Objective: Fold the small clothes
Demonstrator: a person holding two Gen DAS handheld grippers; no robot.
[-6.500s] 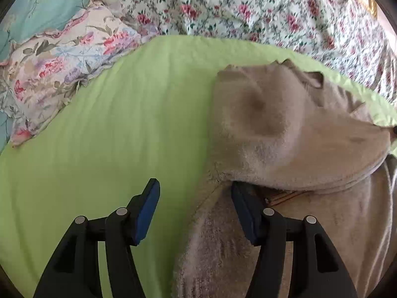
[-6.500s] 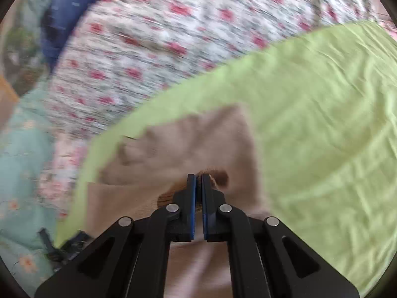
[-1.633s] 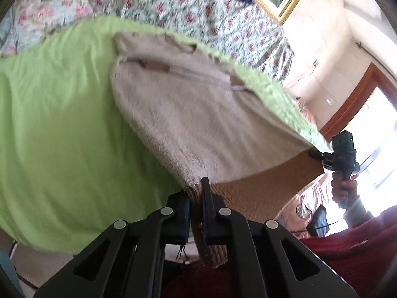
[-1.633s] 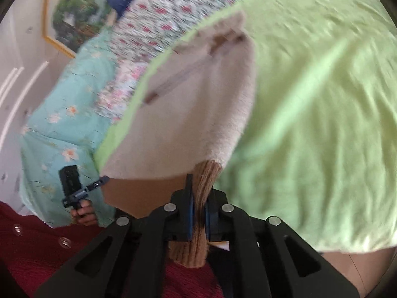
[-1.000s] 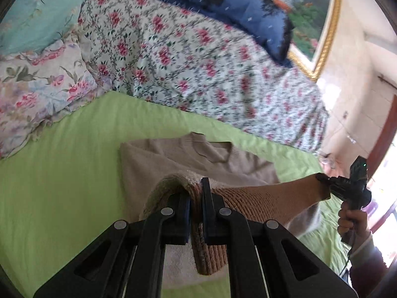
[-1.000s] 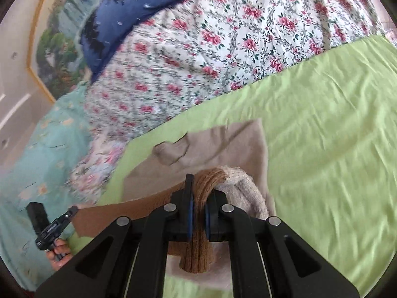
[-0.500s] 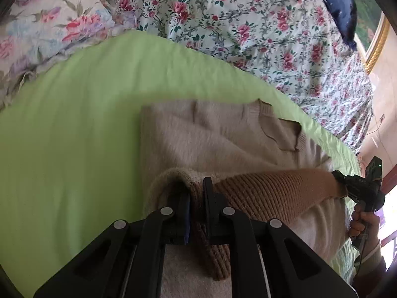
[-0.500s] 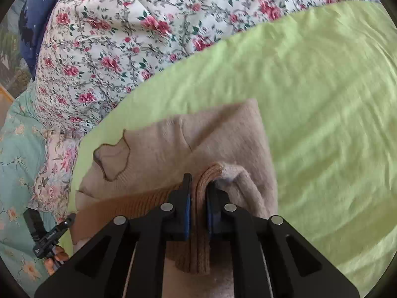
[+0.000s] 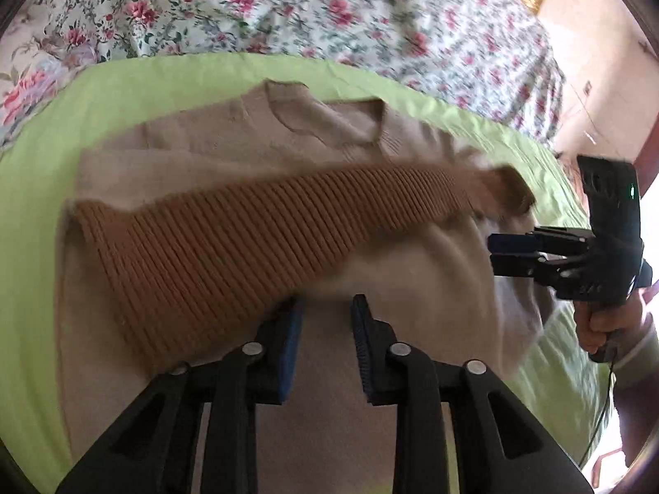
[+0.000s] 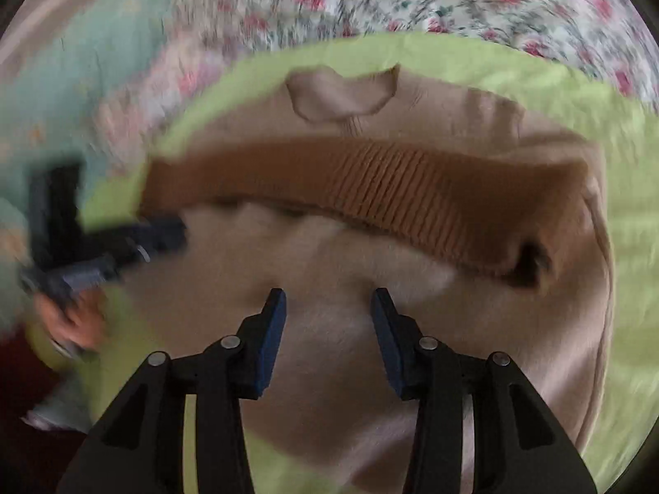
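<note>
While it lies folded on the green sheet, the beige sweater shows its ribbed brown hem laid across the chest below the neckline. Left gripper: jaws just opening, narrowly parted, nothing between. Right gripper: jaws just opening, wider, empty, above the cloth.

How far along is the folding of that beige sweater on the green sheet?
The bottom half of the beige sweater already looks folded up: its brown ribbed hem lies across the chest, just below the neckline. In hand: nothing. The left gripper and right gripper have just been opening, and no cloth sits between their jaws. Left: probably another fold to make it compact, though I cannot be sure.
</note>
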